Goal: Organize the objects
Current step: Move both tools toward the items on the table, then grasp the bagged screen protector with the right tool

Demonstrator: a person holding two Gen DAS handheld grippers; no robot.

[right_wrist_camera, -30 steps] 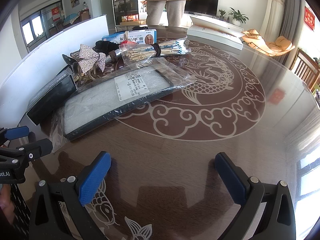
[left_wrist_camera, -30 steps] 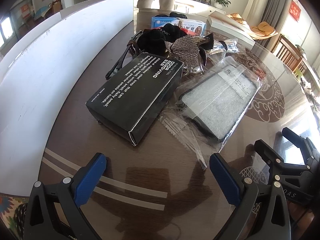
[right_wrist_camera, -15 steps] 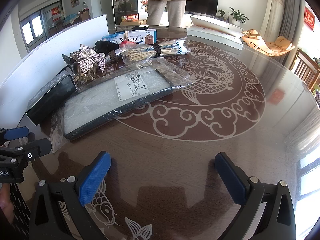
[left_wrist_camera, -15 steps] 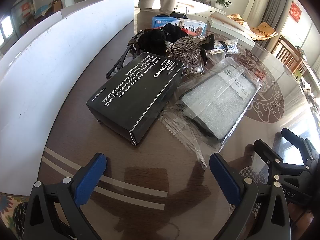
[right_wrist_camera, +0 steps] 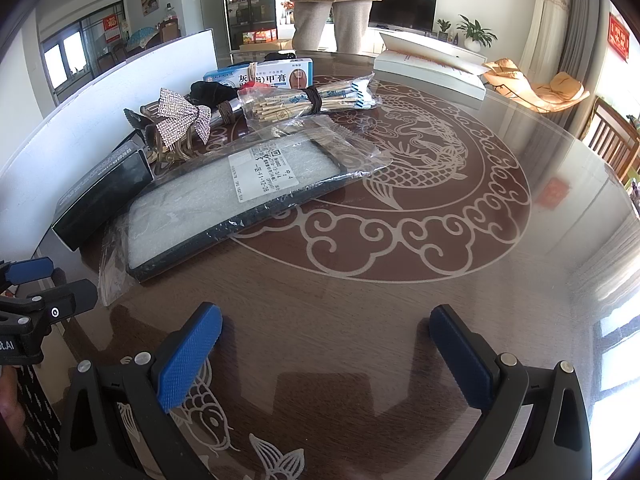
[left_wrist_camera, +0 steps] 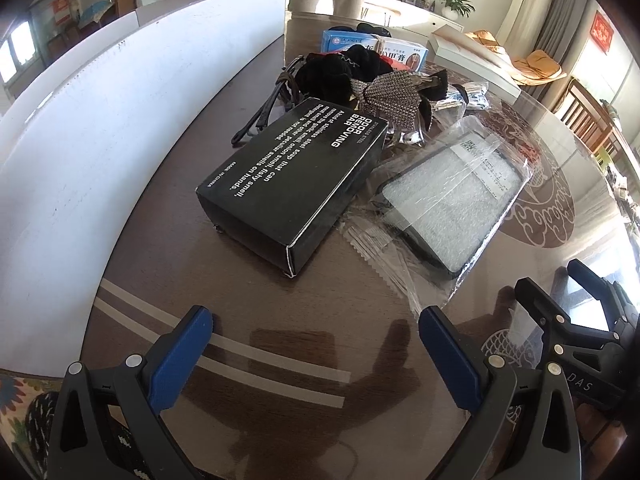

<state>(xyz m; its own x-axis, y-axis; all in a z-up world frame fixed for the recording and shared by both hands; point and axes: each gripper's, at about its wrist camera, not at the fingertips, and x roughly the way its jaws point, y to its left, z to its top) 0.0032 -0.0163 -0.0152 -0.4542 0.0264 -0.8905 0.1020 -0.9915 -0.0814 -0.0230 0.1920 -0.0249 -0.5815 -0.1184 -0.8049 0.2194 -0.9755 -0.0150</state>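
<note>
A black soap box (left_wrist_camera: 296,184) lies on the brown table, ahead of my open, empty left gripper (left_wrist_camera: 316,344); it also shows in the right wrist view (right_wrist_camera: 100,196). Right of it lies a flat bagged pad (left_wrist_camera: 452,204) (right_wrist_camera: 236,200). Behind are a rhinestone bow clip (left_wrist_camera: 394,96) (right_wrist_camera: 182,116), black fabric (left_wrist_camera: 336,70), a blue medicine box (right_wrist_camera: 264,76) and a bagged bundle of sticks (right_wrist_camera: 308,100). My right gripper (right_wrist_camera: 326,340) is open and empty over bare table, right of the pad; it shows in the left wrist view (left_wrist_camera: 560,312).
A white board (left_wrist_camera: 100,120) stands along the table's left side. A white open box (right_wrist_camera: 432,64) sits at the far edge. A person (right_wrist_camera: 334,4) stands behind the table. Chairs stand at the right.
The left gripper has drawn slightly toward the black box. Nothing on the table has moved.
</note>
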